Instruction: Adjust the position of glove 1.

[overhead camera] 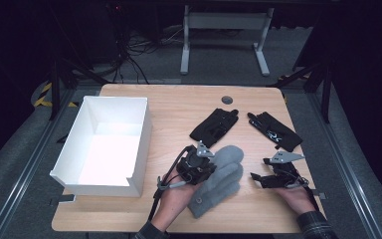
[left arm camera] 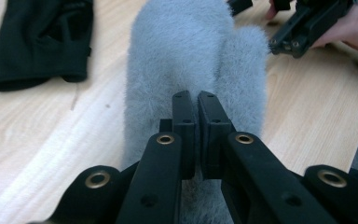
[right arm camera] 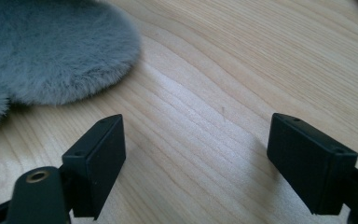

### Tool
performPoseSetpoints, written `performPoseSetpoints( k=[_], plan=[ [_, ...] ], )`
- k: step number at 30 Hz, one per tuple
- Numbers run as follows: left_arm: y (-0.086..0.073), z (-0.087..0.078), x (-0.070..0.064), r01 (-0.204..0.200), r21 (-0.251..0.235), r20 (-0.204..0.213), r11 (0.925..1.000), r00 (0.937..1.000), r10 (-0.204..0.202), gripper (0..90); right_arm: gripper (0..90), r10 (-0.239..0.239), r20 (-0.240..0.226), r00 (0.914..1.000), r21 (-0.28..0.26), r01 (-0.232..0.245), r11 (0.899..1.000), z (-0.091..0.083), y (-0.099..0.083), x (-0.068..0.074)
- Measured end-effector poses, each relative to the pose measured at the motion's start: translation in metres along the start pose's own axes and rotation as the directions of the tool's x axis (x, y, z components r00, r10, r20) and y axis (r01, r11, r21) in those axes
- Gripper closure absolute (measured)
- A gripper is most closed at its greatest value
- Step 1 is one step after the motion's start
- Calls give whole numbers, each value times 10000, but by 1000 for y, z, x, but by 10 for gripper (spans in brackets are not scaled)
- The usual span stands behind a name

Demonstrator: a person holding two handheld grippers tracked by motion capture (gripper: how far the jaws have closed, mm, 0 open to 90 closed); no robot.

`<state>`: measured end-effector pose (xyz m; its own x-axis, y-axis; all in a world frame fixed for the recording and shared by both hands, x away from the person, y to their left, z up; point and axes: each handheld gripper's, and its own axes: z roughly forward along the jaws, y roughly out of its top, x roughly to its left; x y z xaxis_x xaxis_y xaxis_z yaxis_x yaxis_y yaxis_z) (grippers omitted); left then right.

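Plainly, room: bare wood lay lower right of the table [overhead camera: 258,99], between the mittens and the right edge.
Mittens: grey fluffy mittens [overhead camera: 219,179] lay stacked, lower centre.
Left gripper [left arm camera: 195,119]: jaws clenched on the mittens' fur.
Right gripper [right arm camera: 196,154]: jaws released wide, just beside the mittens.
White box [overhead camera: 104,144]: left.

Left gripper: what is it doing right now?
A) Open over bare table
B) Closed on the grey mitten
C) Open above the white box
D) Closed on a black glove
B: in the left gripper view the left gripper has its jaws nearly together, pinching the fur of the grey mitten, and the high view shows it on that mitten, apart from the white box and the black gloves.
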<state>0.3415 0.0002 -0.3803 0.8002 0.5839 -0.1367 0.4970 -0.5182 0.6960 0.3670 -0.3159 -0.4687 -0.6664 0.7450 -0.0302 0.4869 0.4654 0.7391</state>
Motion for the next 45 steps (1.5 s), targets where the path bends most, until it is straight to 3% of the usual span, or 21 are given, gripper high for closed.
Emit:
performPoseSetpoints(
  k=[10,16,18,19,21,24,27,30,31,32,37,41,45],
  plan=[
    [-5,18,-10,-289,395,179,9988,9994,282,858,199,15,-9,10000,7,-15,10000,0,0,0],
    [-5,15,-9,-306,96,327,9995,9990,302,670,206,-4,-6,10000,6,4,10000,0,0,0],
    [-4,6,-5,-381,-189,274,9991,9989,386,672,312,-301,32,9995,107,301,9995,-4,3,2],
    [-4,6,-5,-381,-189,274,9991,9989,386,693,312,-301,32,9995,107,301,9995,-4,3,2],
    [-4,0,2,-345,-322,195,9989,9992,351,719,414,-291,-95,9995,-139,290,9995,-10,6,5],
    [-9,-8,13,-228,-344,98,9991,9997,232,818,606,-233,-750,9969,-476,197,9987,-21,12,12],
    [-17,-13,24,-102,-208,26,9997,9999,103,900,734,-472,-1468,9880,-552,394,9977,-27,17,26],
    [-27,-15,31,32,-43,-40,10000,10000,-32,900,845,-831,-2052,9752,-554,732,9958,-32,17,43],
    [-30,-15,33,37,-20,-29,10000,10000,-37,900,896,-980,-2429,9651,-565,868,9946,-34,17,51],
    [-34,-15,35,54,32,-26,10000,10000,-54,900,896,-980,-2429,9651,-565,868,9946,-34,17,51],
    [-50,-15,41,322,266,56,9991,9995,-323,900,900,-1291,-3367,9327,-530,1181,9916,-35,17,74],
    [-58,-15,44,496,378,154,9981,9986,-502,900,900,-1596,-4279,8896,-487,1537,9869,-27,21,99],
    [-60,-14,43,479,424,200,9980,9986,-487,900,900,-1947,-4804,8552,-567,1913,9799,-17,26,121]
  ],
)
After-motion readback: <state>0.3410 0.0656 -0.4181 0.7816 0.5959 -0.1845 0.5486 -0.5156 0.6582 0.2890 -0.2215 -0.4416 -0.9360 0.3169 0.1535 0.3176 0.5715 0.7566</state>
